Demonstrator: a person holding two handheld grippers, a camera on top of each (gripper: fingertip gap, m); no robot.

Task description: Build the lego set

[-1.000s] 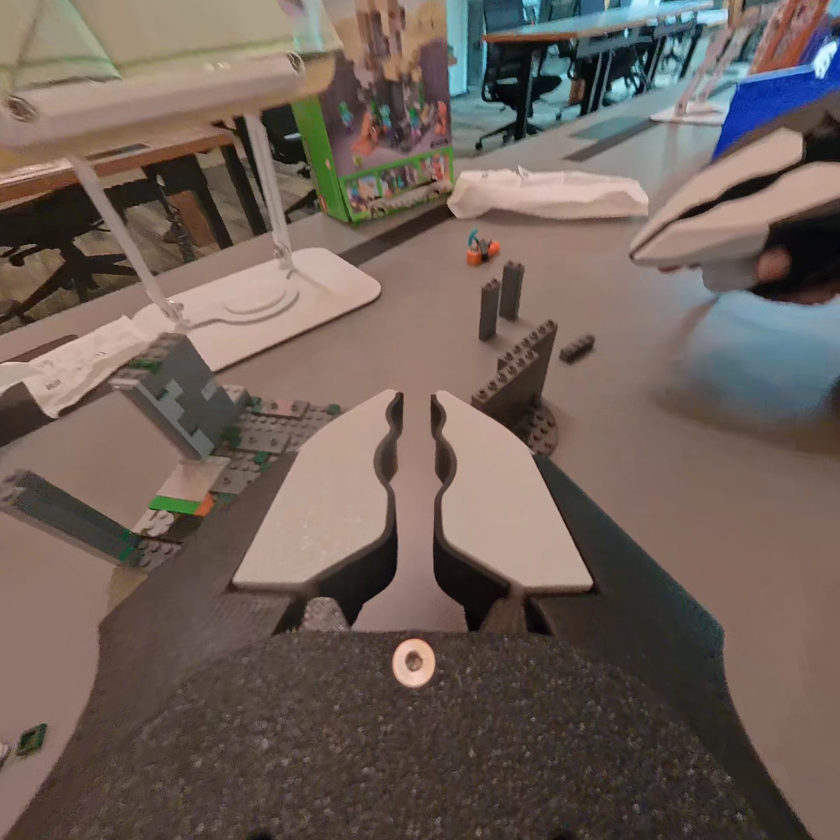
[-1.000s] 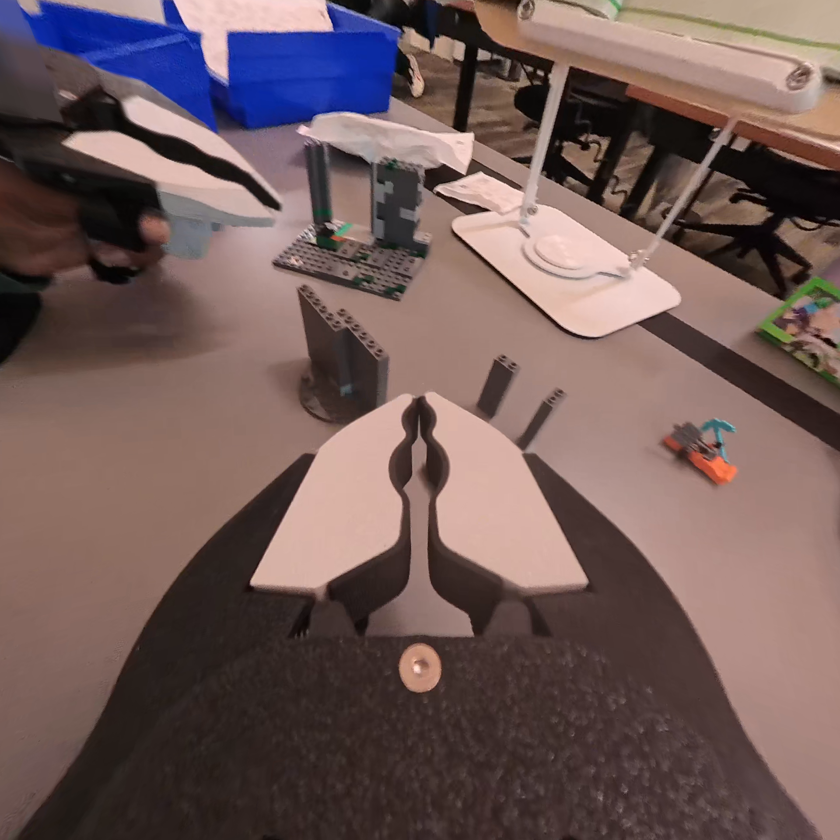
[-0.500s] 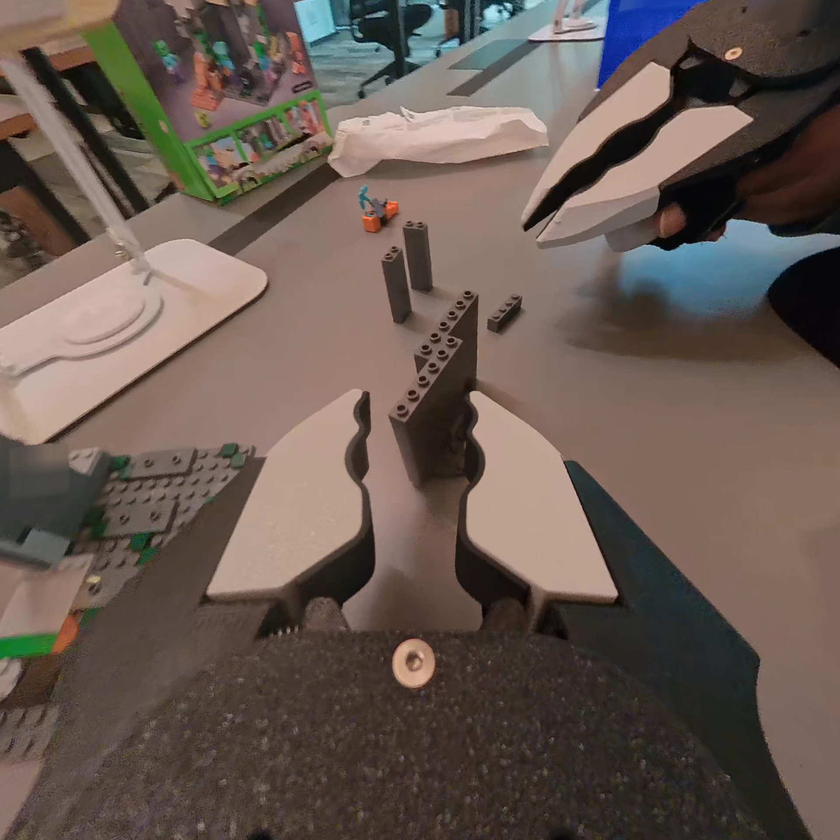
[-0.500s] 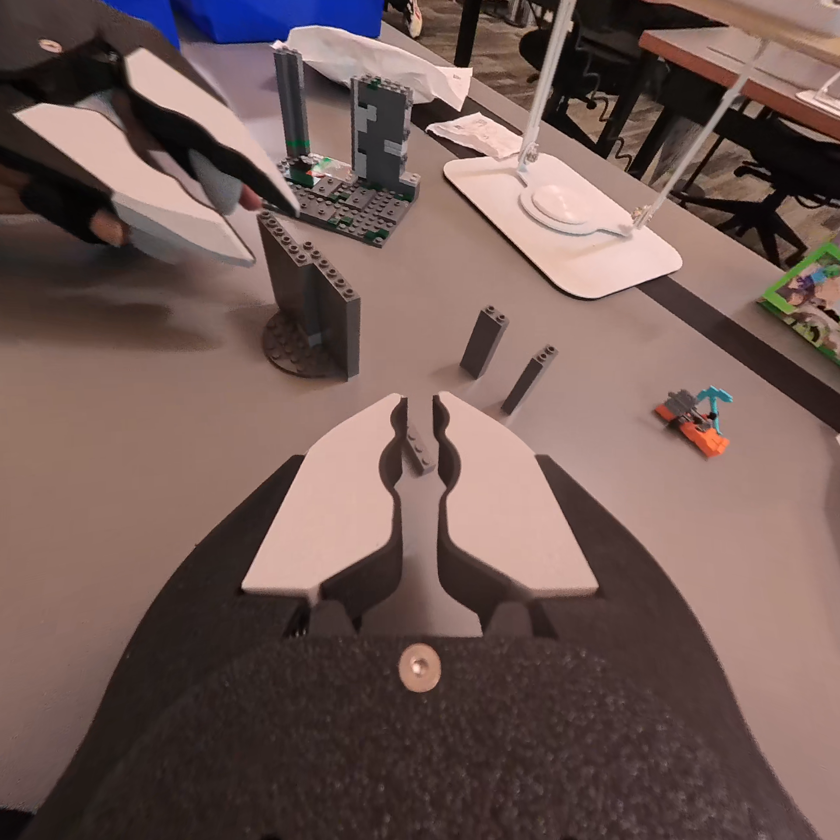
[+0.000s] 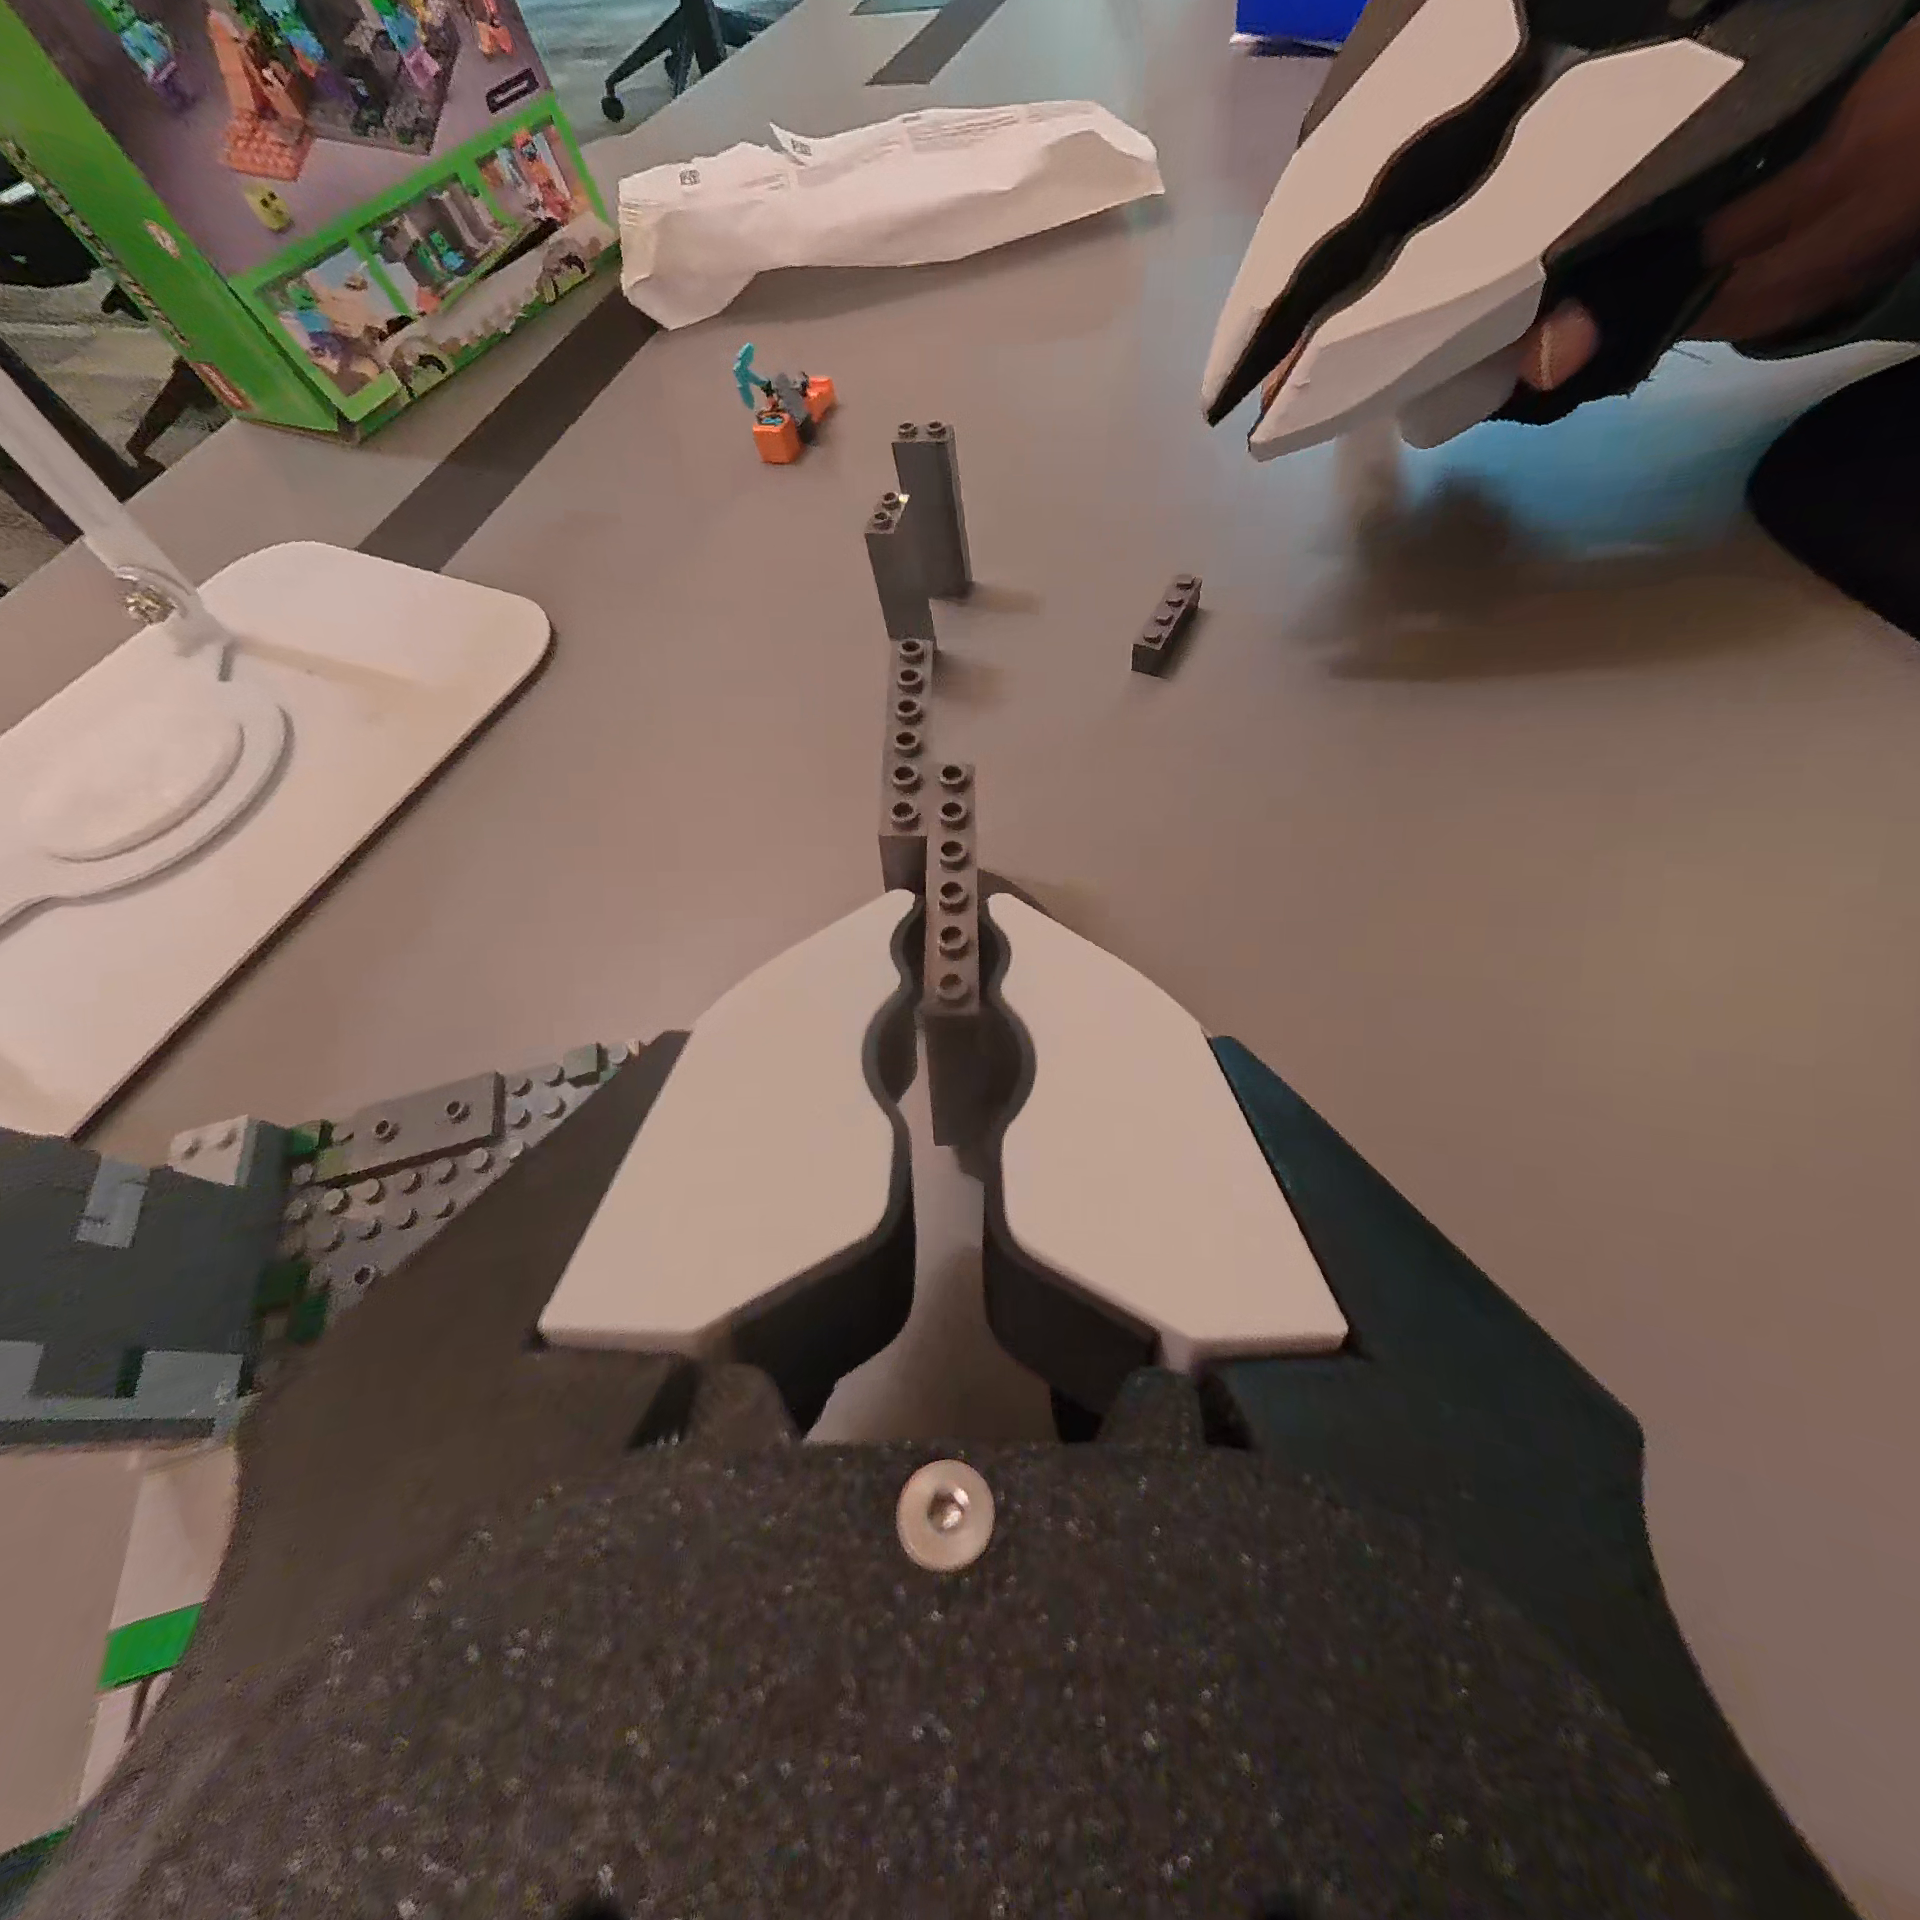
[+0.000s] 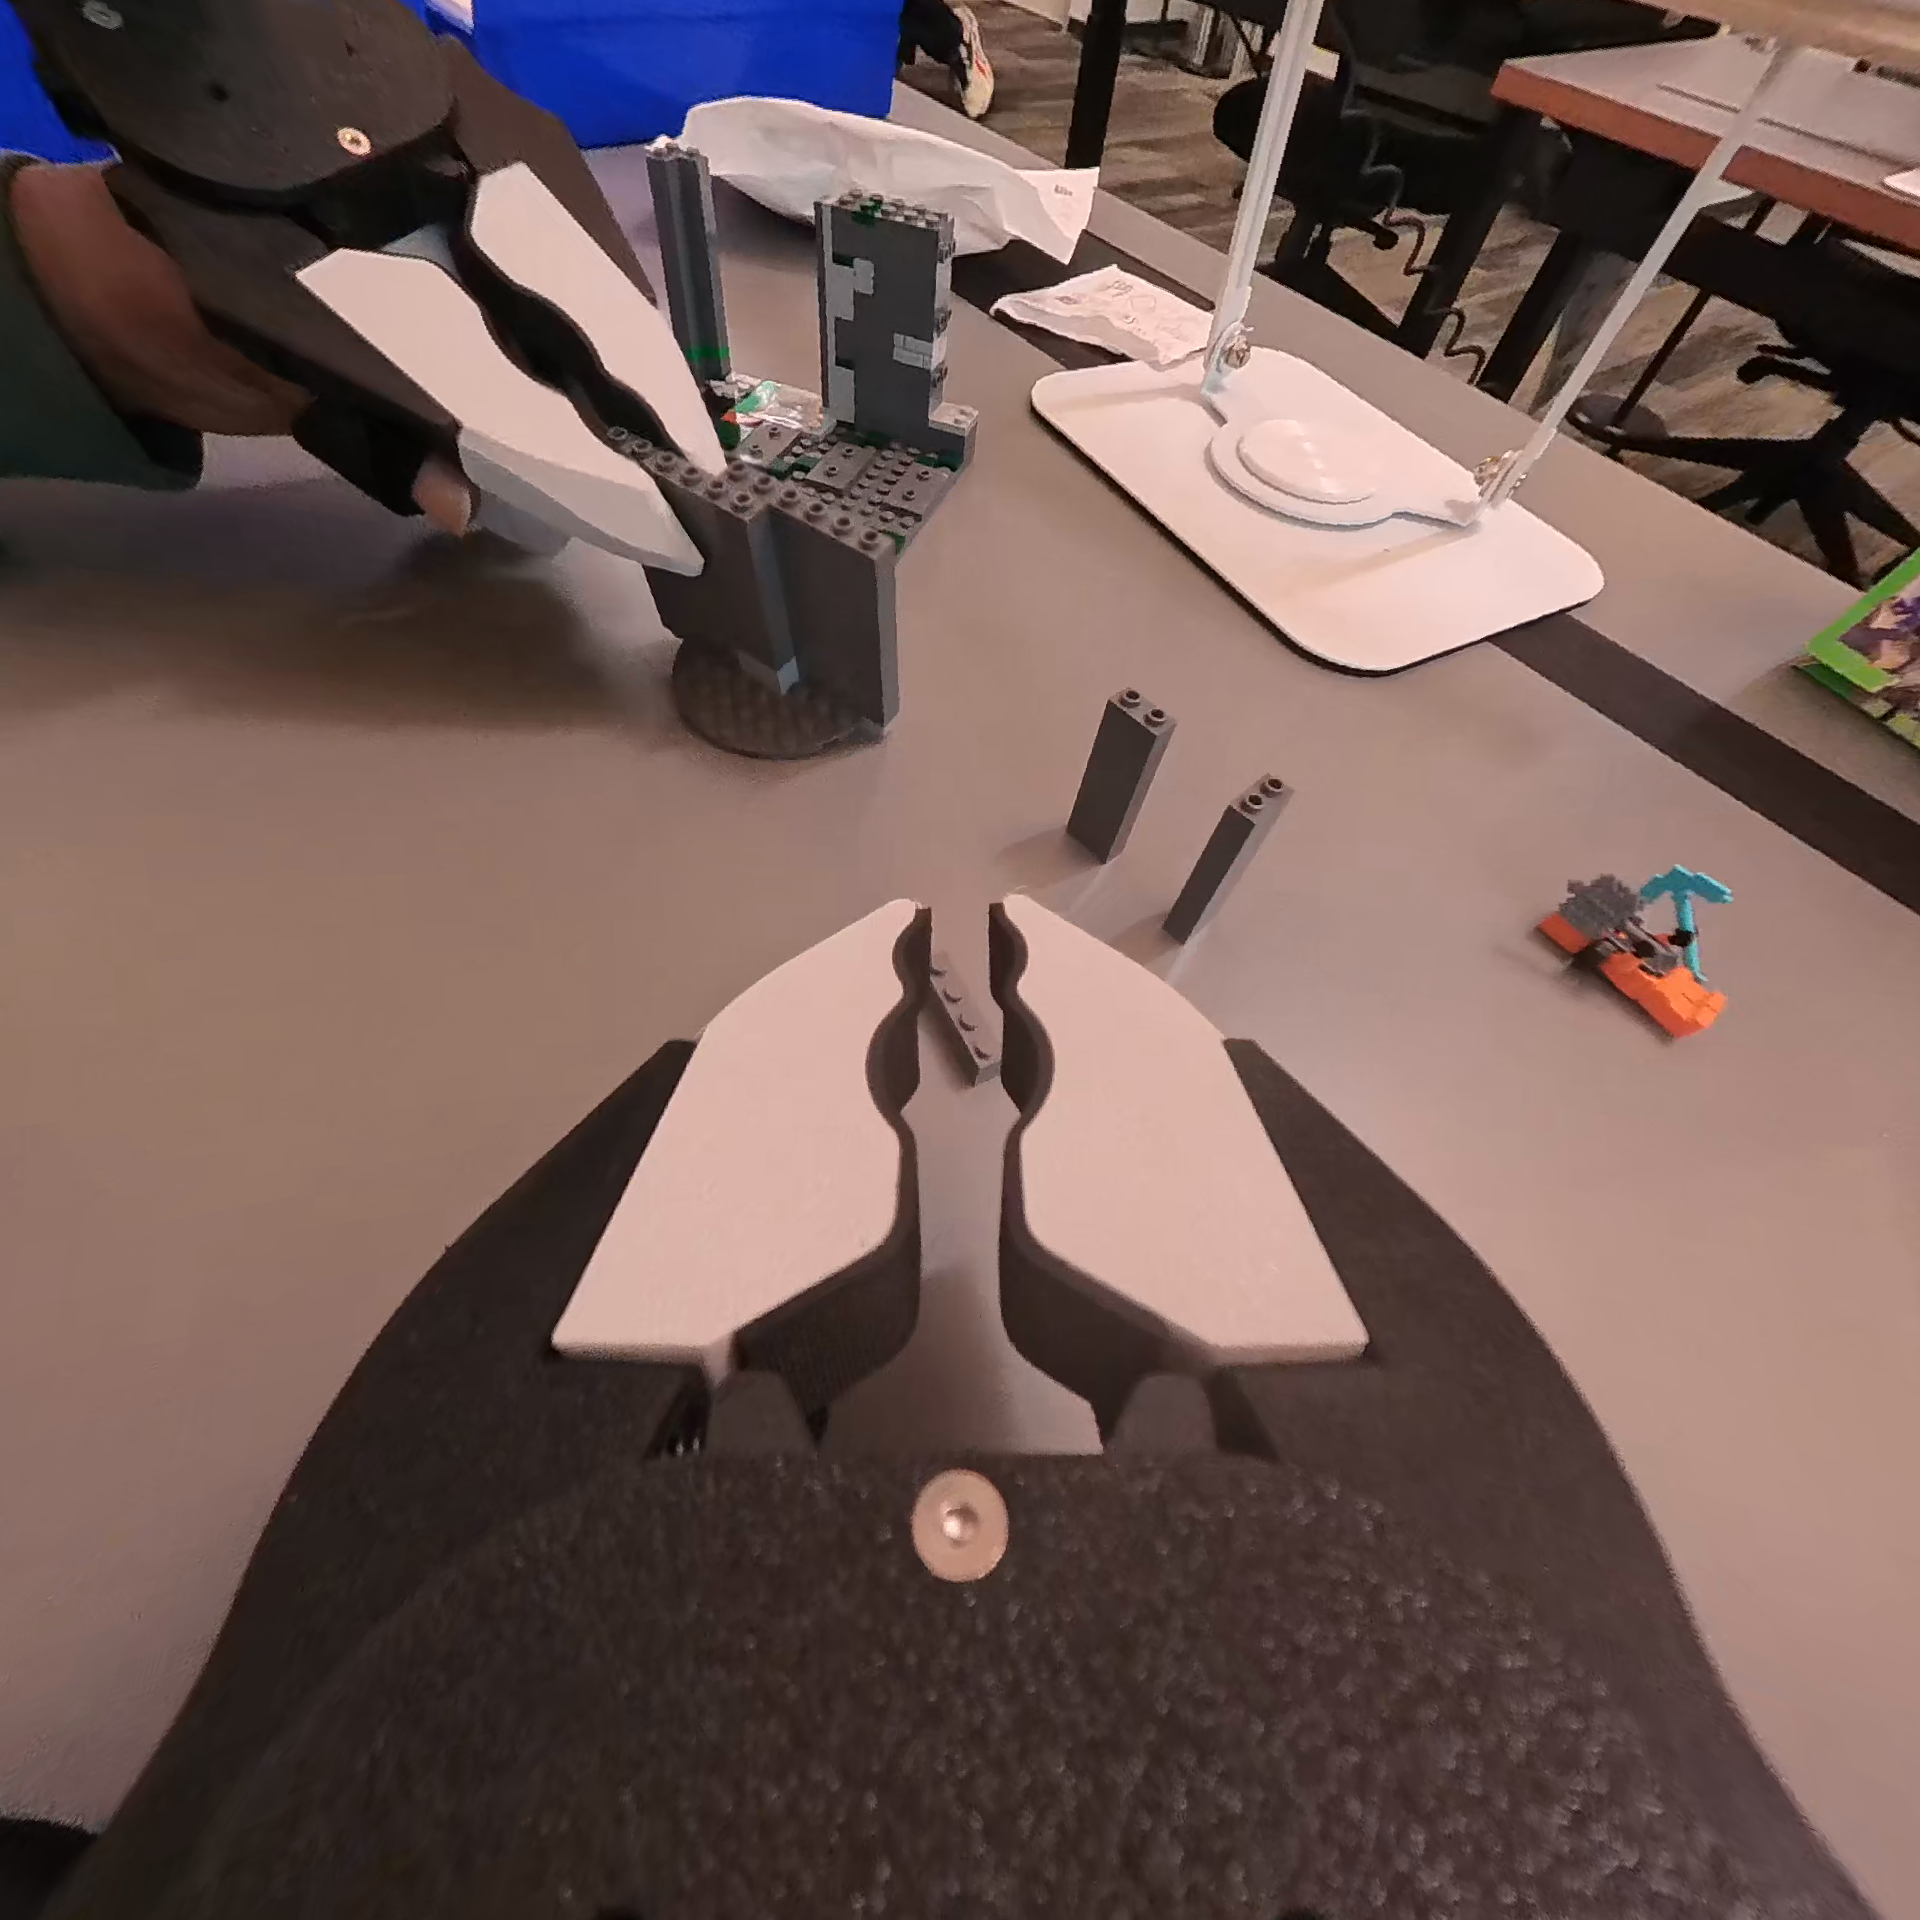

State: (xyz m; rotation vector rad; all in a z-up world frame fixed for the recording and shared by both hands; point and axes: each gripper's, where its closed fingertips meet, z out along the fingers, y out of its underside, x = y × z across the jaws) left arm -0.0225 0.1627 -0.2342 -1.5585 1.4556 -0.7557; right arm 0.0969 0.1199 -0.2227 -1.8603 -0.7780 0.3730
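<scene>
My left gripper (image 5: 951, 904) is shut on the top edge of a dark grey studded wall (image 5: 953, 883) that stands on a round grey plate (image 6: 769, 717). The right wrist view shows that gripper (image 6: 701, 514) clamping the wall (image 6: 821, 592) from the left. My right gripper (image 6: 956, 914) is slightly open and hovers over a small dark grey brick (image 6: 966, 1023) lying flat on the table. In the left wrist view this gripper (image 5: 1236, 431) is above and beyond that brick (image 5: 1166, 623), not touching it. Two tall grey column bricks (image 6: 1117, 779) (image 6: 1226, 852) stand nearby.
A grey baseplate build with two towers (image 6: 883, 312) stands behind the wall. A small orange and teal build (image 6: 1631, 956) lies to the right. A white lamp base (image 6: 1320, 499), a green set box (image 5: 291, 187), a white paper bag (image 5: 883, 187) and blue bins (image 6: 675, 52) line the table's far side. Spacing between my two grippers at the tips: around 15 cm.
My left gripper moved forward over the grey wall and closed on its top edge. My right gripper came closer over the small brick and opened slightly.
</scene>
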